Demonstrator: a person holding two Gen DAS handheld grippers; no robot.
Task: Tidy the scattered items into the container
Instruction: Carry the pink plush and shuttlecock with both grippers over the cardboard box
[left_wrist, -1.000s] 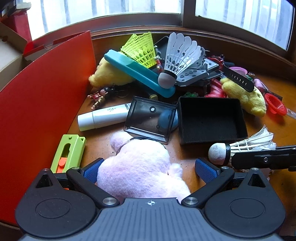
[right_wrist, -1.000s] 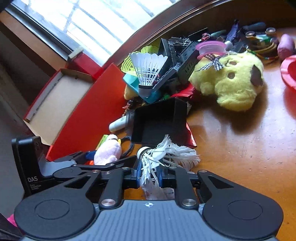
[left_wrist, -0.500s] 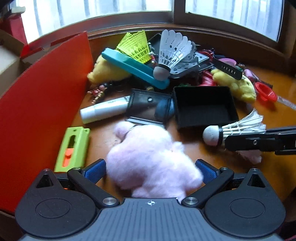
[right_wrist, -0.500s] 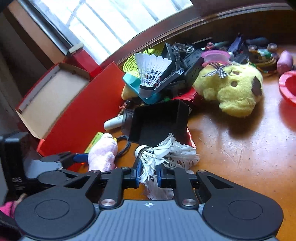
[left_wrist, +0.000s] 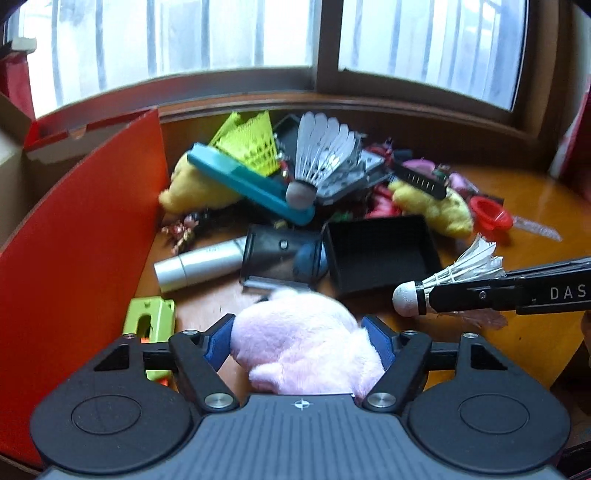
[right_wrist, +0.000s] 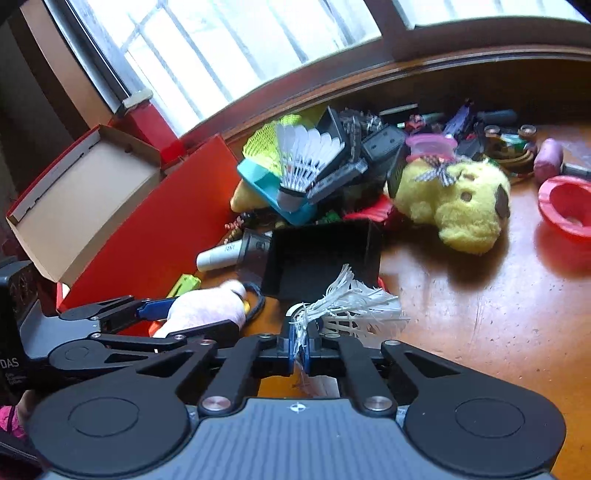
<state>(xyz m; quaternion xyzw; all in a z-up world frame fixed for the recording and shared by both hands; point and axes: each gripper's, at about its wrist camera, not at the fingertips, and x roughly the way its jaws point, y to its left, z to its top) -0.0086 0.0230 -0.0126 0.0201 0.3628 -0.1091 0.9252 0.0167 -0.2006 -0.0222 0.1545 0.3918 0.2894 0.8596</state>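
My left gripper (left_wrist: 299, 341) is shut on a pink plush toy (left_wrist: 303, 339) and holds it above the wooden table; it also shows in the right wrist view (right_wrist: 207, 308). My right gripper (right_wrist: 300, 345) is shut on a worn white shuttlecock (right_wrist: 347, 306), cork end pointing left in the left wrist view (left_wrist: 443, 282). The open red cardboard box (right_wrist: 85, 199) stands at the left, its red flap (left_wrist: 74, 251) leaning beside the pile.
A pile lies ahead: black tray (left_wrist: 380, 253), black lid (left_wrist: 280, 254), white tube (left_wrist: 199, 264), green cutter (left_wrist: 149, 325), teal case (left_wrist: 251, 184), white shuttlecock (left_wrist: 325, 155), yellow shuttlecock (left_wrist: 251, 144), yellow plush (right_wrist: 458, 199), red bowl (right_wrist: 565, 206). A window ledge runs behind.
My left gripper has closed on the pink plush and lifted it off the table. My right gripper has risen a little with the shuttlecock still in it.
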